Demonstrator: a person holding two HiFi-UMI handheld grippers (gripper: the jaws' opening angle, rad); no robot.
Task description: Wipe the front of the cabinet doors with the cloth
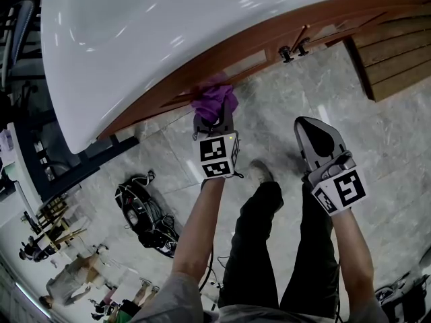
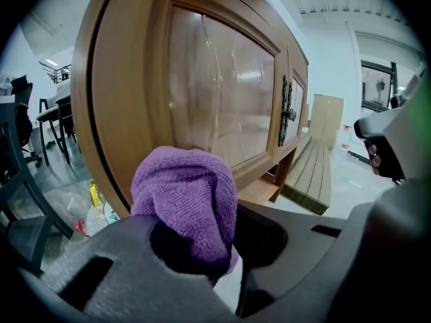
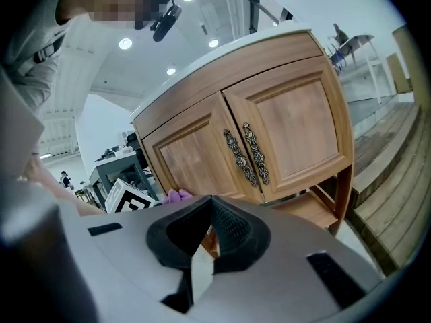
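Note:
A wooden cabinet with a white top [image 1: 168, 39] stands ahead of me; its two panelled doors [image 3: 283, 133] carry dark ornate handles [image 3: 248, 155]. My left gripper [image 1: 214, 121] is shut on a purple cloth [image 1: 215, 99], bunched between its jaws [image 2: 188, 200], and the cloth is against the lower edge of the left door [image 2: 215, 93]. My right gripper [image 1: 316, 143] hangs back from the cabinet over the floor. Its jaws meet with nothing between them [image 3: 202, 237].
A grey stone-tile floor [image 1: 269, 113] lies below. Wooden planks [image 1: 394, 52] sit right of the cabinet. A black bundle of cables [image 1: 145, 214] lies on the floor at left, near desks and chairs [image 1: 40, 180]. The person's legs and shoe [image 1: 261, 173] are beneath me.

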